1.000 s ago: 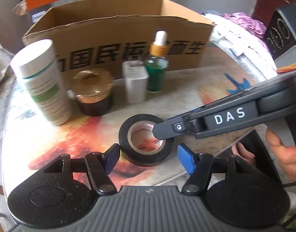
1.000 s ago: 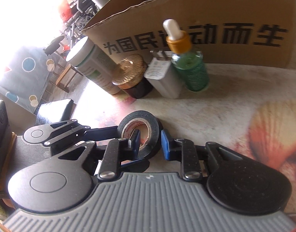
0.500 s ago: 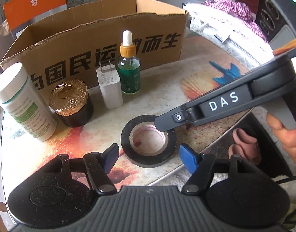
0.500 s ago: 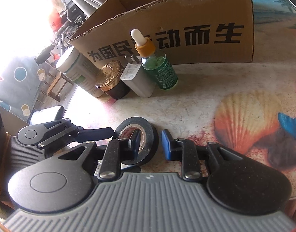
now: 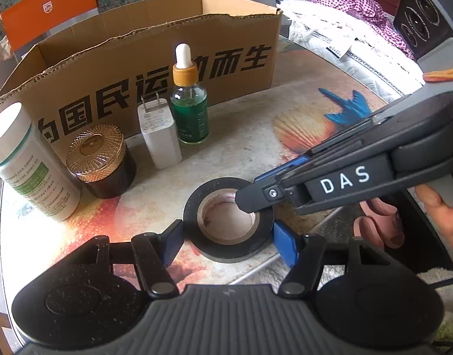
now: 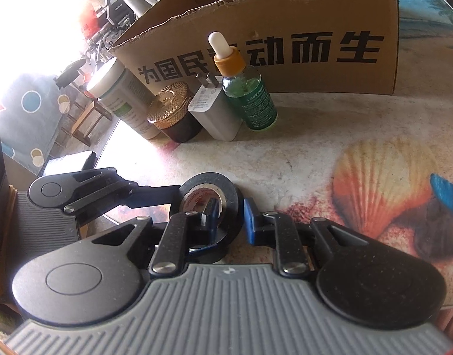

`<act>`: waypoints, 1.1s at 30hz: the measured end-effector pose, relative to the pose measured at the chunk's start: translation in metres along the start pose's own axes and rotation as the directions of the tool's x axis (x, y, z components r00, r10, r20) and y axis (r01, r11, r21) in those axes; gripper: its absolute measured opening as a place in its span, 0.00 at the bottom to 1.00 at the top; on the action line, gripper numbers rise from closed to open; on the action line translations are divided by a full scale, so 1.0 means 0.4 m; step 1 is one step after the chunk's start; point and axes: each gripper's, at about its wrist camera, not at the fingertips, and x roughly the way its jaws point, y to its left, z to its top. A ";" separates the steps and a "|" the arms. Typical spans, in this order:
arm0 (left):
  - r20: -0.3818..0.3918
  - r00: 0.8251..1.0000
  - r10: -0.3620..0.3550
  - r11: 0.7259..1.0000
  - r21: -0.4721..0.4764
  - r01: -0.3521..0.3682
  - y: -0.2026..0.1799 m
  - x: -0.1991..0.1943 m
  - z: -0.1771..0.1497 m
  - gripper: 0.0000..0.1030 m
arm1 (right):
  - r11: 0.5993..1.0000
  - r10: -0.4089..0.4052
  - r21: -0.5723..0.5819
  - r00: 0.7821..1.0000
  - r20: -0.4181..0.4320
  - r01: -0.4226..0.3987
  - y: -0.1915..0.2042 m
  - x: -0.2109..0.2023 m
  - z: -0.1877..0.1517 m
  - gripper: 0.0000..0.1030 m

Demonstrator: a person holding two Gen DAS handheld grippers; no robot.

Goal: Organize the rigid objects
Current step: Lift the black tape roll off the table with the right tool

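Two tools meet at tape roll point(image 5: 228, 230) lying flat on table point(image 5: 250, 151) w/ box point(image 5: 155, 59) behind: right tool point(image 6: 231, 216) clamped on roll's wall, one finger in the core, left tool point(image 5: 228, 244) straddling roll, jaws closing, pads beside its rim.

I'm in a lived-in home room: my table point(image 5: 250, 148) wears a seashell-print cover, with a torn cardboard box point(image 5: 155, 44) on it, folded bedding point(image 5: 345, 29) heaped beside it, a patterned cushion point(image 6: 28, 109) and wooden stool point(image 6: 84, 118) by the bright window.
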 end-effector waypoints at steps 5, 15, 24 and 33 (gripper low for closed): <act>-0.017 1.000 0.003 1.000 -0.001 -0.003 -0.008 0.000 0.000 0.64 | 1.000 0.003 0.011 1.000 -0.004 -0.003 -0.006 -0.003 -0.010 0.17; -0.016 1.000 0.011 1.000 0.003 -0.011 -0.012 0.003 0.002 0.65 | 1.000 -0.009 0.000 1.000 -0.002 0.009 -0.001 0.001 -0.009 0.19; -0.009 1.000 0.015 1.000 -0.005 -0.016 -0.013 0.010 0.006 0.68 | 1.000 -0.011 -0.010 1.000 0.005 0.011 0.001 0.002 -0.010 0.18; 0.001 1.000 0.030 0.999 -0.021 -0.030 -0.011 0.008 0.010 0.66 | 0.997 -0.042 -0.058 0.999 0.016 0.042 0.020 0.005 -0.012 0.17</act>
